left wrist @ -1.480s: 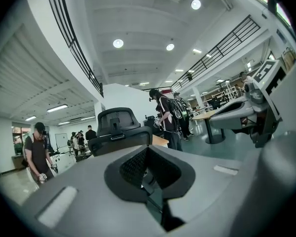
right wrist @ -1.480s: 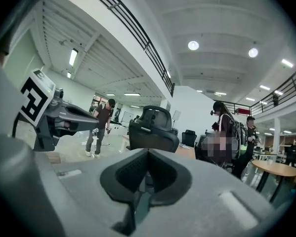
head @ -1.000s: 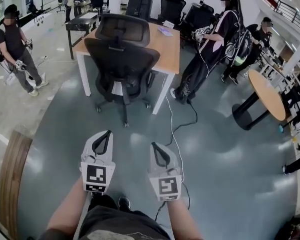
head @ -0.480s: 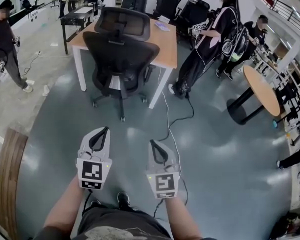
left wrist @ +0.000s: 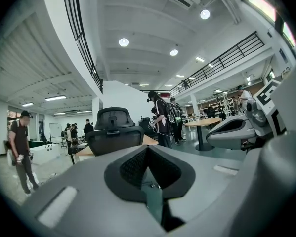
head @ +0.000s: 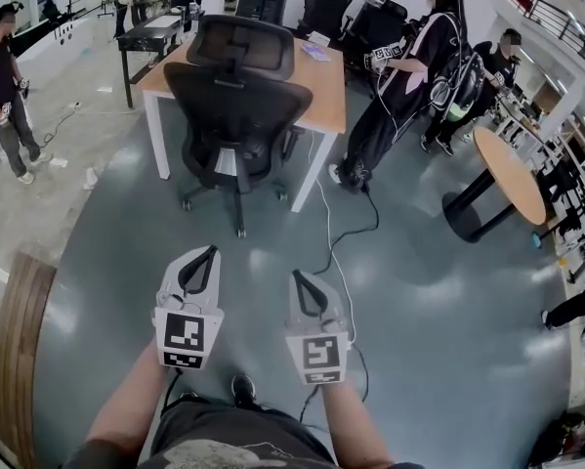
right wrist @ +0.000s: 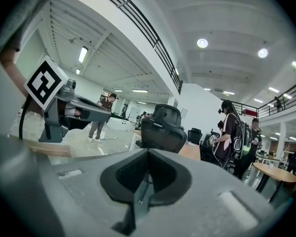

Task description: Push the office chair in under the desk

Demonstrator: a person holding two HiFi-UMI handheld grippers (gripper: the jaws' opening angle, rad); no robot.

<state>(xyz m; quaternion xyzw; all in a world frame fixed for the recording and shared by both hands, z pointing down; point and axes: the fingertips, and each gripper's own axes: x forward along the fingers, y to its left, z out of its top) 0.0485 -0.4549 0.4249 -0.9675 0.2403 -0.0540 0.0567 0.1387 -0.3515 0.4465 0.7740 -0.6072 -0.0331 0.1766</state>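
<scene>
A black mesh office chair [head: 235, 115] with a headrest stands on its wheeled base, its back toward me, in front of a wooden desk [head: 326, 96] with white legs. It also shows in the left gripper view [left wrist: 114, 136] and the right gripper view [right wrist: 161, 130]. My left gripper [head: 209, 252] and right gripper [head: 296, 278] are held side by side low in the head view, well short of the chair. Both are shut with nothing between their jaws.
A person in black [head: 404, 81] stands at the desk's right corner, a cable [head: 338, 252] trailing across the floor from there. Another person [head: 4, 86] stands far left. A round wooden table [head: 512, 176] is at right, a wooden bench edge [head: 19, 340] at lower left.
The chair and desk have shifted slightly in the head view as my viewpoint moved. The person at far left has walked a little. Both grippers stay shut, held level.
</scene>
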